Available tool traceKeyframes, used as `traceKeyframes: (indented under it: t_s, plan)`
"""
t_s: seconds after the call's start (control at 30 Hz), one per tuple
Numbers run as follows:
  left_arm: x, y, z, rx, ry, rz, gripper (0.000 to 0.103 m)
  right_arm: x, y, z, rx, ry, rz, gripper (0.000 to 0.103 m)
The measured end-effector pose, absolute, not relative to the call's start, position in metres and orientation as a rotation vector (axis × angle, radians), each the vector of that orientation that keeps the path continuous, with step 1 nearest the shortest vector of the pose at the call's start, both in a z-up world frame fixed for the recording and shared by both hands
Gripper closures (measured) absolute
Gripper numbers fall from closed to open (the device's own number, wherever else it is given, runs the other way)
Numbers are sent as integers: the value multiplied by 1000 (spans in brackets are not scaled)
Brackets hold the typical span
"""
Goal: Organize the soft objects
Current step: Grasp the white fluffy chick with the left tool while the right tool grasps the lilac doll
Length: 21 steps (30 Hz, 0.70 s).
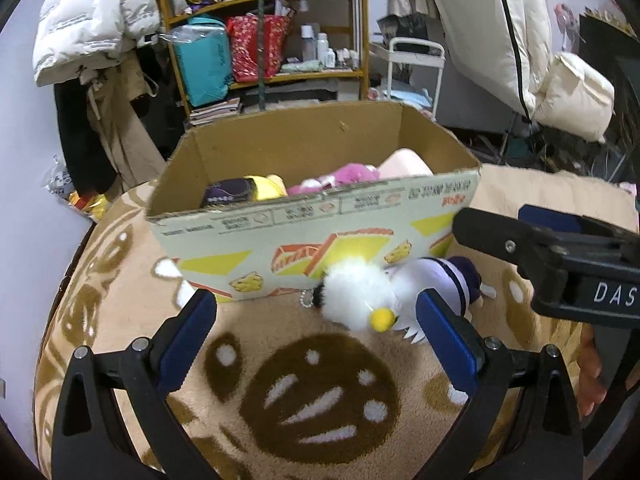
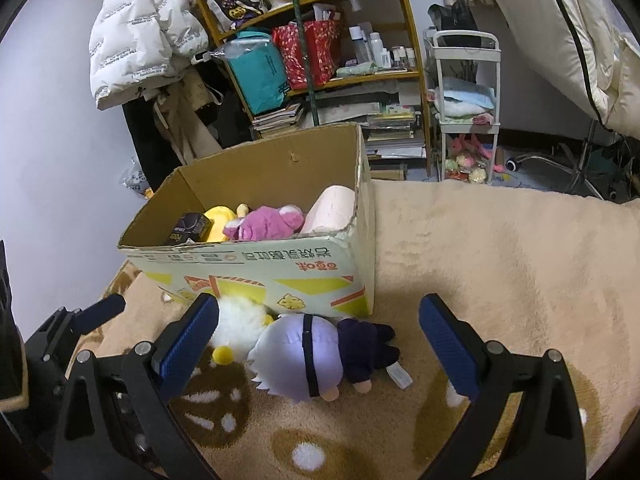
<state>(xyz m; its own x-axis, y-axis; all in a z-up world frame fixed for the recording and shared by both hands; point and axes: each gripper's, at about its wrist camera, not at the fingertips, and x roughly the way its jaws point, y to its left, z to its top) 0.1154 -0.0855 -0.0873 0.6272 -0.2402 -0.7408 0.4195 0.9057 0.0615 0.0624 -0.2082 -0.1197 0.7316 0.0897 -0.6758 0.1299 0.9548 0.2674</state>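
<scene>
Sitting on a tan blanket (image 2: 500,248), left to right: left gripper (image 1: 316,332) empty, jaws spread wide, low over the brown pattern. Fluffy white toy (image 1: 356,292) with yellow pom just ahead of its right finger, touching the box (image 1: 312,236) front. Doll (image 2: 304,354) with white hair, black band and dark outfit lies beside the fluffy toy, against the box base. Right gripper (image 2: 318,330) also wide open, fingers either side of the doll, not touching it. Box holds a yellow plush (image 2: 220,220), pink plush (image 2: 264,224), pale pink roll (image 2: 330,210) and a dark item (image 2: 188,228) at its left end. Cluttered shelf (image 2: 360,32) behind.
</scene>
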Motion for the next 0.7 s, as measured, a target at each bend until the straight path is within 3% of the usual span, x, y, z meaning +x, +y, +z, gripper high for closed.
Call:
traceKeyframes:
  t_s: [0.7]
  plan:
    - [139,-93,-129,218,914,-393,4,92,-211,-177,426,964,-8,0]
